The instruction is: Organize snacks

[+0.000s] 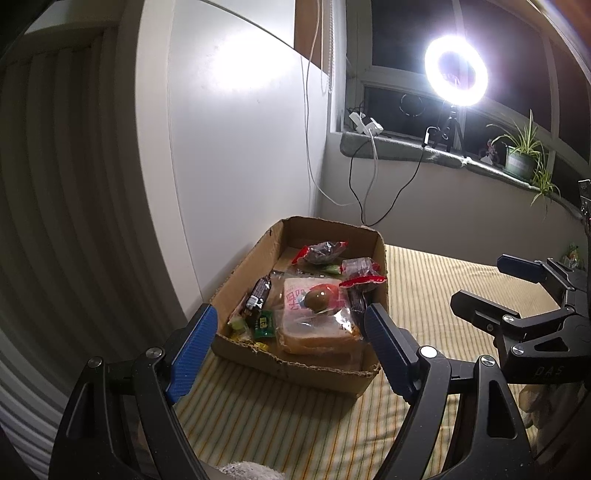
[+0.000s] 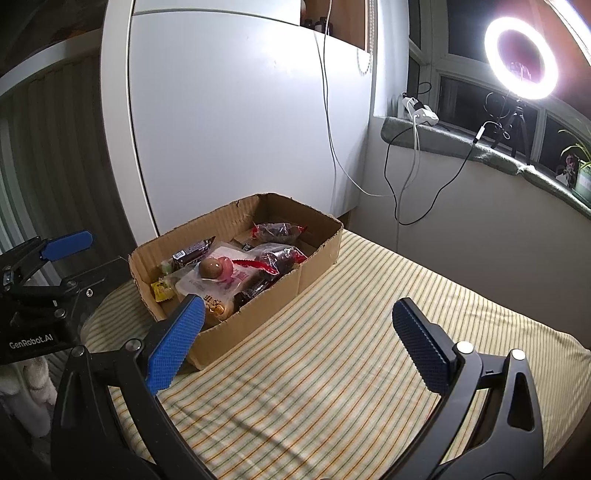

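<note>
While both the left gripper (image 1: 290,347) and right gripper (image 2: 297,339) hang empty with fingers apart, the snacks (image 2: 236,269) sit heaped in the cardboard box (image 2: 258,314); the loosely perched egg-like snack (image 1: 317,300) could probably roll off if nudged.

A white wall panel (image 2: 236,122) stands behind a striped bed (image 2: 332,350). A ring light (image 1: 456,71) glows on the windowsill (image 1: 406,147) beside a potted plant (image 1: 521,155); the window (image 1: 399,29) is dark.

The supporting surface is a bed covered with a yellow-and-green striped fabric sheet (image 2: 332,350). One shallow open-topped brown cardboard box (image 2: 258,317) rests directly on it, ahead of the left tongs (image 1: 288,339), forward-left of the right tongs (image 2: 299,325).
</note>
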`<control>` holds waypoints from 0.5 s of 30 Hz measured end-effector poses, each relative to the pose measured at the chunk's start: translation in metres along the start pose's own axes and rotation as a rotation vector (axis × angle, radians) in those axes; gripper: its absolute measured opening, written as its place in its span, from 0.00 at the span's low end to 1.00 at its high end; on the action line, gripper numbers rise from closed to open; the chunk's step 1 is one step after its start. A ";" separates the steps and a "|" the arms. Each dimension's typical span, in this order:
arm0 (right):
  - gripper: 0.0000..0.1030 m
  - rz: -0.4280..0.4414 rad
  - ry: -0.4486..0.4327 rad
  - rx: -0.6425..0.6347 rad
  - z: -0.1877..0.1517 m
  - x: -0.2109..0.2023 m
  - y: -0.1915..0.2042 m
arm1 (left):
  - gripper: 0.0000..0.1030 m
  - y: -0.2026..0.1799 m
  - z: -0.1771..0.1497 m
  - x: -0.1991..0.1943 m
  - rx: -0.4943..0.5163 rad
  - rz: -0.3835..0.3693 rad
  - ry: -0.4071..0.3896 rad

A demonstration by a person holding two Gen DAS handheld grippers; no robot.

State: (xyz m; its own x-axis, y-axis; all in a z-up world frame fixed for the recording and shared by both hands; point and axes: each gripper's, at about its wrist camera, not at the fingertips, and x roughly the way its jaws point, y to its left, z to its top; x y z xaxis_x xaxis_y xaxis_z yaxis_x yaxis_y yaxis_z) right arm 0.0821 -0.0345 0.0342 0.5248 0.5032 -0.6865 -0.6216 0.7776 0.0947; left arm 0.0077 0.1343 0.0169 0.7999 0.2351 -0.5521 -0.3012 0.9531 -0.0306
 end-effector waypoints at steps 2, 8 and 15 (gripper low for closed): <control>1.00 0.001 0.002 0.000 -0.001 0.000 -0.001 | 0.80 0.000 0.000 0.001 0.001 -0.002 0.002; 1.00 0.002 0.004 0.001 -0.002 0.000 -0.002 | 0.80 -0.001 0.000 0.001 0.006 0.000 0.001; 1.00 0.003 0.006 0.003 -0.003 0.000 -0.003 | 0.80 -0.002 -0.002 0.001 0.006 -0.002 -0.002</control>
State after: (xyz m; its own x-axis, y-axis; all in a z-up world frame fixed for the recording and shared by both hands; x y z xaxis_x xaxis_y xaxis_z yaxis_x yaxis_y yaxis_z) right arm 0.0821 -0.0378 0.0325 0.5194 0.5031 -0.6907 -0.6216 0.7771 0.0987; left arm 0.0082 0.1328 0.0152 0.8012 0.2340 -0.5507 -0.2969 0.9546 -0.0264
